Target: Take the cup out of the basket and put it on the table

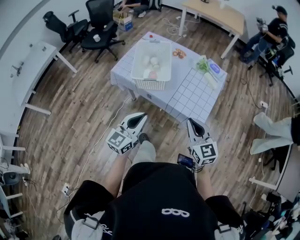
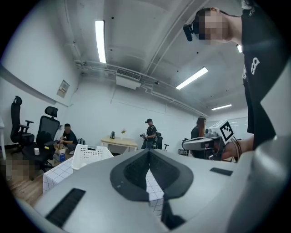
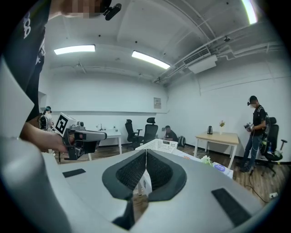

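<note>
Room: wood-plank floor (image 1: 79,108), white walls, strip lights on the ceiling. Work surface is a low table (image 1: 190,96) under a white grid-pattern cloth, mid-room. White lattice basket (image 1: 151,85) sits on its far-left part. The cup can't be singled out at this size: pale round items (image 1: 150,61) plus something red lie inside the basket.

Also on the cloth, right of the basket: orange bits (image 1: 179,53), green stuff (image 1: 202,64), a blue-white pack (image 1: 214,69).

Around: black office chairs (image 1: 99,26) far left, wooden desk (image 1: 216,14) at the back, white desk (image 1: 40,58) on the left, a person (image 1: 272,33) seated far right. A cable (image 1: 101,140) trails over the floor from the table's near-left side.

Left gripper (image 1: 139,117) and right gripper (image 1: 192,123) are held over floor short of the table's near corner, well apart from the basket. Both have jaws pressed together with nothing between the pads
</note>
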